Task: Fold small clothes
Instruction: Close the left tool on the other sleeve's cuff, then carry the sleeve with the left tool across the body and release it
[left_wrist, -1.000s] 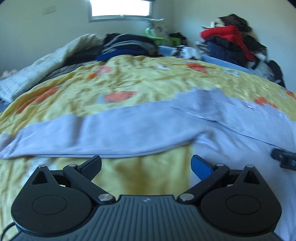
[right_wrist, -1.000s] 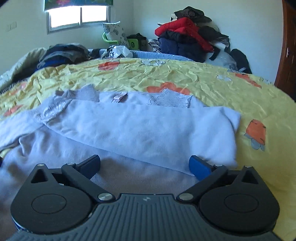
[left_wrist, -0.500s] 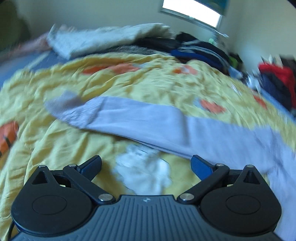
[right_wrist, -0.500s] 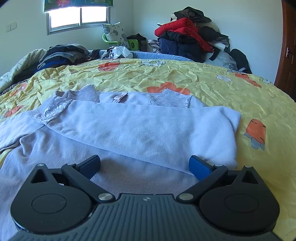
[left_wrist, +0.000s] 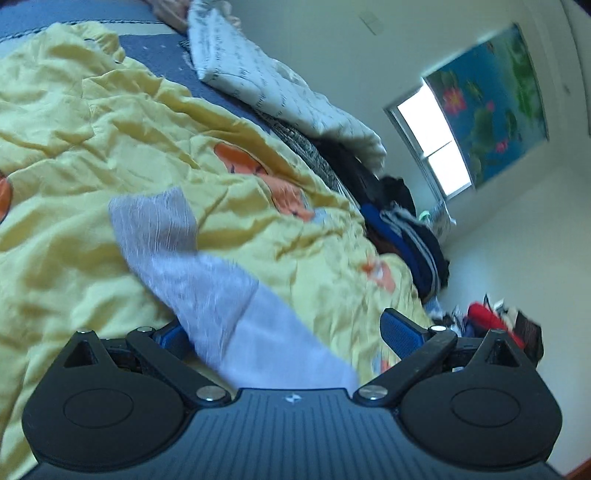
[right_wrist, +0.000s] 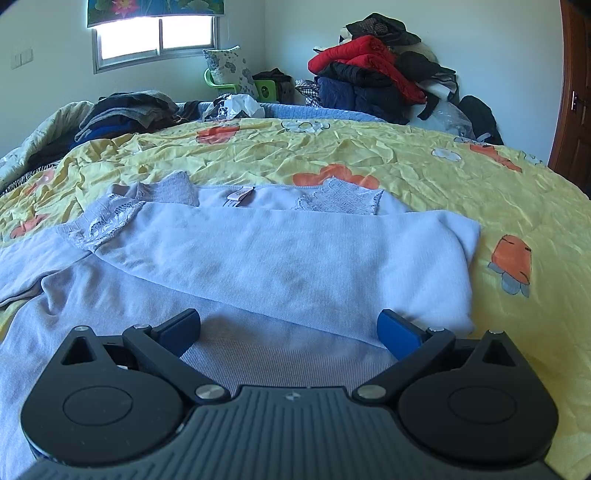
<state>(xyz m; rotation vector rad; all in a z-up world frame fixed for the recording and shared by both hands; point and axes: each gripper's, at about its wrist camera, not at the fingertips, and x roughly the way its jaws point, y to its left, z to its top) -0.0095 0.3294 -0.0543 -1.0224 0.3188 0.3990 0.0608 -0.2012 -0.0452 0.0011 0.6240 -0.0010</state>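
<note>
- The left gripper has a black body with two round parts, blue finger pads and shiny silver screws.
- The right gripper looks the same, with a ridged middle.

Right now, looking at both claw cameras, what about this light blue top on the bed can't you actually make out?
- Left wrist view: the sleeve is motion-blurred, and its near end is hidden by the left claw body.
- Right wrist view: the light blue top has its hem hidden under the right claw and its left sleeve cut by the frame edge.
- The neck label is too small to read.
</note>
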